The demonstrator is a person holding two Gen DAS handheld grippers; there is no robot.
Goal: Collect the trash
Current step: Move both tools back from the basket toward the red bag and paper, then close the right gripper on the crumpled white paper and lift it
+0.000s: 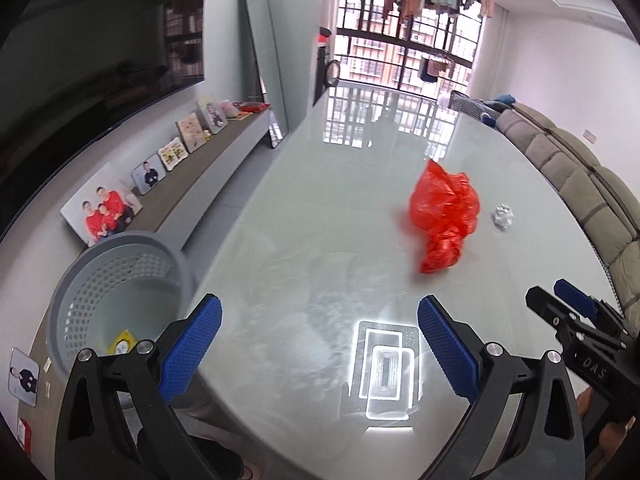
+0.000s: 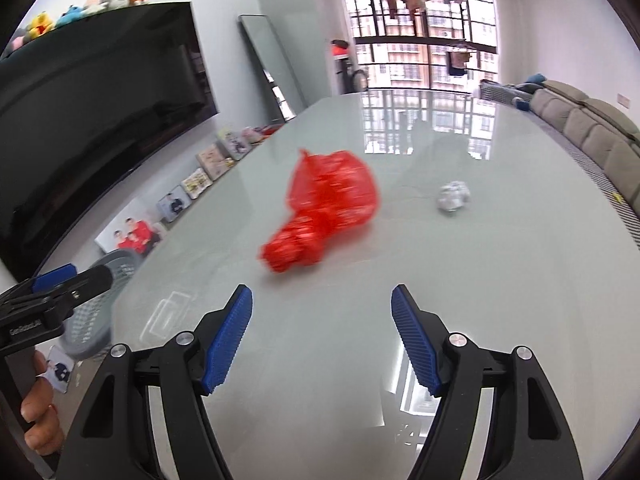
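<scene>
A crumpled red plastic bag lies on the glossy pale table; it also shows in the right wrist view. A small crumpled silver-white wad lies to its right, also in the right wrist view. A grey perforated bin stands beside the table's left edge with a yellow scrap inside; its rim shows in the right wrist view. My left gripper is open and empty over the near table. My right gripper is open and empty, short of the red bag; it also shows in the left wrist view.
A low shelf with framed photos runs along the left wall under a dark TV. A tall mirror leans at the far wall. A grey sofa lines the right side. A barred window is at the back.
</scene>
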